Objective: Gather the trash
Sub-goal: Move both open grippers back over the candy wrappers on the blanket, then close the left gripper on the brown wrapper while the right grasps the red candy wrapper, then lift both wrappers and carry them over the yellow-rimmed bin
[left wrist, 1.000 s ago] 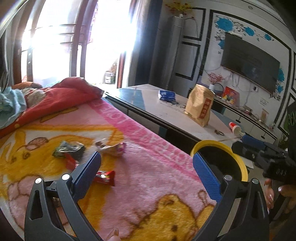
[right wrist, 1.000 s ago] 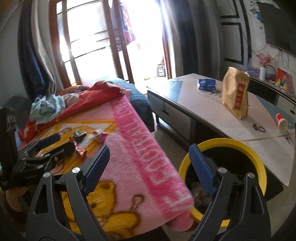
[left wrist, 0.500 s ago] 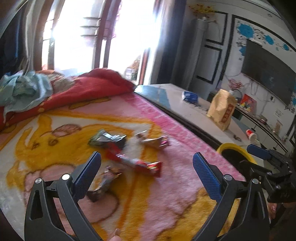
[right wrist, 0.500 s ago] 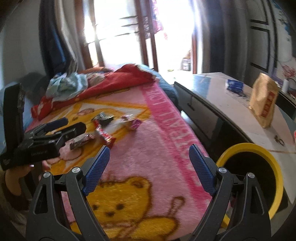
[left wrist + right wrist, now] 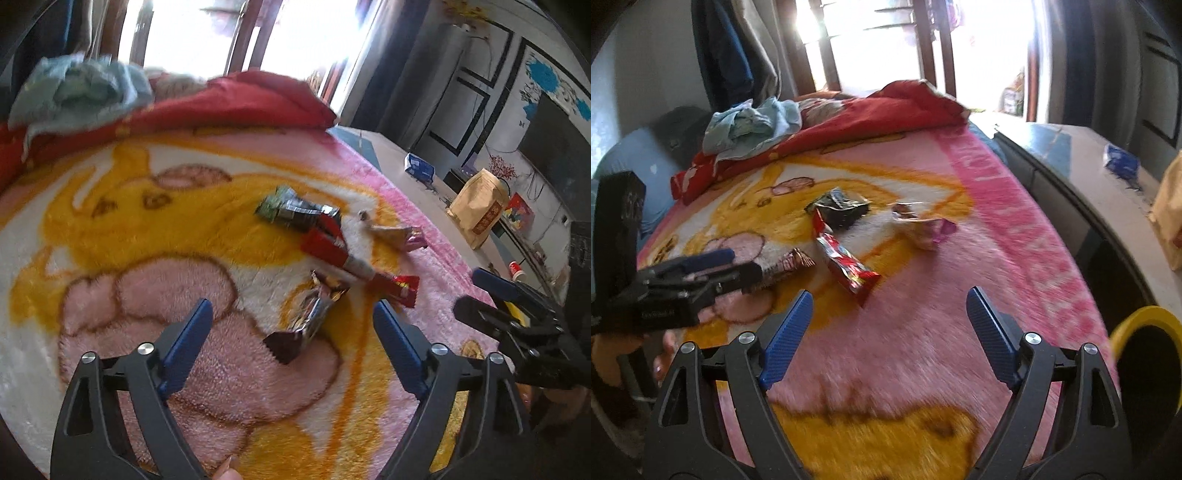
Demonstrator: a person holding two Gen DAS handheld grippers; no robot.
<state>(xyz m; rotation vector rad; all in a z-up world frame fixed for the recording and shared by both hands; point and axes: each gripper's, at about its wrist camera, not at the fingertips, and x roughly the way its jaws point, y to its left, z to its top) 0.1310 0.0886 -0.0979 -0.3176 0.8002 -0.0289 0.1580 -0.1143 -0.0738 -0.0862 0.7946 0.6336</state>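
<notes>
Several snack wrappers lie on a pink and yellow blanket (image 5: 147, 236): a brown and silver wrapper (image 5: 310, 317), a red wrapper (image 5: 332, 251), a dark wrapper (image 5: 291, 210) and a pink wrapper (image 5: 402, 236). My left gripper (image 5: 291, 321) hangs just over the brown wrapper. Its jaws are closing with the wrapper between them, and the pads stay clear of it. My right gripper (image 5: 888, 306) has its jaws closing slightly on nothing, short of the red wrapper (image 5: 846, 262). In the right wrist view the left gripper (image 5: 742, 264) points at the brown wrapper (image 5: 792, 264).
A red quilt (image 5: 868, 118) and light blue clothes (image 5: 753, 125) are heaped at the blanket's far end. To the right stands a low table (image 5: 436, 184) with a brown paper bag (image 5: 476, 210) and a blue pack (image 5: 1121, 162). A yellow bin (image 5: 1145, 317) stands beside the bed.
Both grippers swung left, away from the yellow bin and table, and came lower over the blanket toward the wrappers. The left jaws narrowed.
</notes>
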